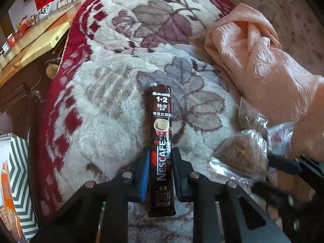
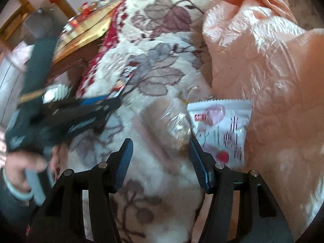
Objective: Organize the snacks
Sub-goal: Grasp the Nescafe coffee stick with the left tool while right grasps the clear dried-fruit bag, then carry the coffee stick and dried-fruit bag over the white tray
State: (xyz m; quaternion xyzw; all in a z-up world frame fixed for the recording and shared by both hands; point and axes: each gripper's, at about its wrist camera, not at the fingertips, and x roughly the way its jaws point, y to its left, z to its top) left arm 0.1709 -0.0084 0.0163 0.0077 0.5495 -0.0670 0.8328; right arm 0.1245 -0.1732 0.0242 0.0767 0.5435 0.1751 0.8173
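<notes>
the left gripper is clenched on a brown coffee stick, pinching its lower half so that most of the stick pokes forward past the fingers, above the flowered blanket. the risk here is a slip: the stick is thin and glossy, held low with a long free end, so a quick swing could make it pivot or slide out onto the fluffy blanket, where it would be awkward to pinch again. at the far left edge stands a box with a green zigzag pattern, with something orange in it; if that is where the snacks go, a careless carry could catch the stick's free end on its rim.

to the right lie two clear packets of brown crumbly stuff, loose and crinkly, partly overlapping, beside a peach-coloured quilt. they could be dragged or snagged by either tool passing close.

the right gripper is released, jaws wide apart and holding nothing, hovering over the blanket. its right finger sits just beside a white packet with a strawberry picture, flat against the quilt's edge; closing now could catch blanket pile or the clear packet instead.
</notes>
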